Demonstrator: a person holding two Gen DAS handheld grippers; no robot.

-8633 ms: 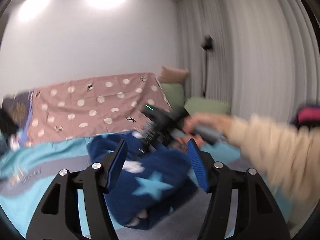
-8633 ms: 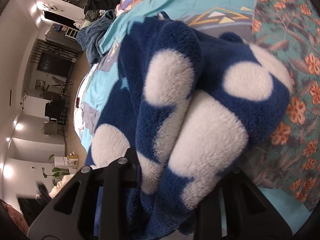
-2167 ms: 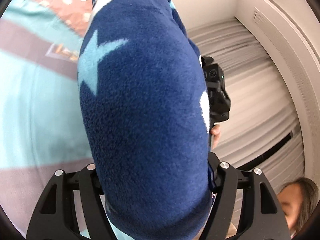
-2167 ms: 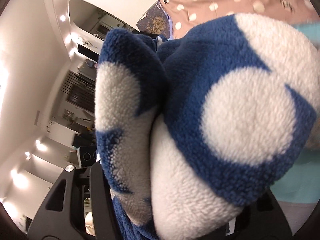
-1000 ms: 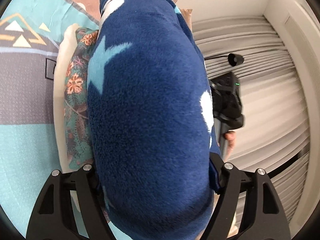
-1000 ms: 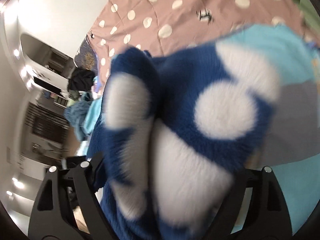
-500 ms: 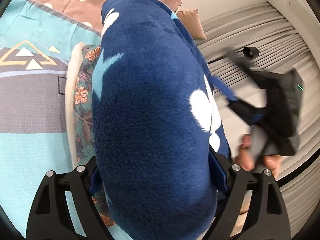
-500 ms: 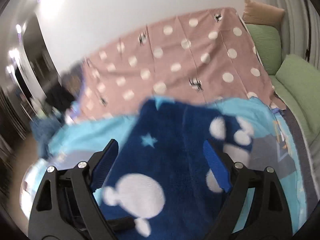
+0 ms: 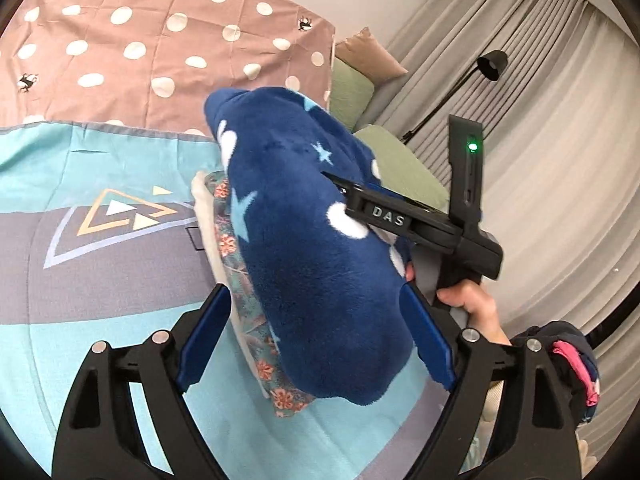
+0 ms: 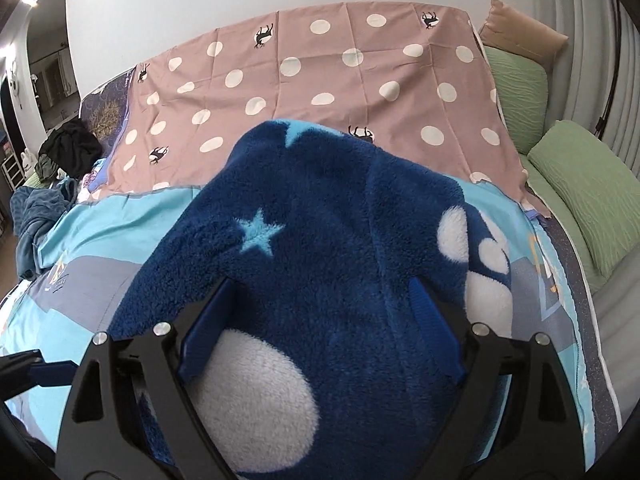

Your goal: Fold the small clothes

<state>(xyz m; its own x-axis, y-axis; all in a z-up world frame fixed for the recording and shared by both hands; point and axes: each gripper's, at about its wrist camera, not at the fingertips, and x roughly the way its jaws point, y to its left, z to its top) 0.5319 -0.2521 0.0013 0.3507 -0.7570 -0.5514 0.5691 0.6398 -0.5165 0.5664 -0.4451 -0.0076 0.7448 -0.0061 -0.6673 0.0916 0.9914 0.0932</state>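
A folded dark blue fleece garment (image 9: pixel 316 248) with pale stars and white spots is seen lying on top of a flat folded floral cloth (image 9: pixel 248 312), which in turn lies on the bed's turquoise and grey sheet (image 9: pixel 92 264). The fleece covers most of the floral cloth, whose patterned edge and cream border show along the fleece's left side in the left wrist view.

The left tool (image 9: pixel 316 336) is held around the near end of the fleece, its blue pads standing wide apart; a clear gap is seen between the left pad and the cloth, while the right pad lies close against the fleece, and whether it touches is hard to judge. The right tool (image 10: pixel 320 328) is placed over the other end of the fleece, its jaws also spread wide, with fleece bulging up between the fingers; the pads appear to rest beside the pile rather than pinching it. In the left wrist view the right tool is seen on the fleece's far right side, gripped by a hand (image 9: pixel 476 308).

Beyond the fleece, a brown sheet with white dots (image 10: pixel 320 76) is spread over the bed. To the right of the fleece, green pillows (image 10: pixel 580 188) lie along grey curtains (image 9: pixel 560 140).
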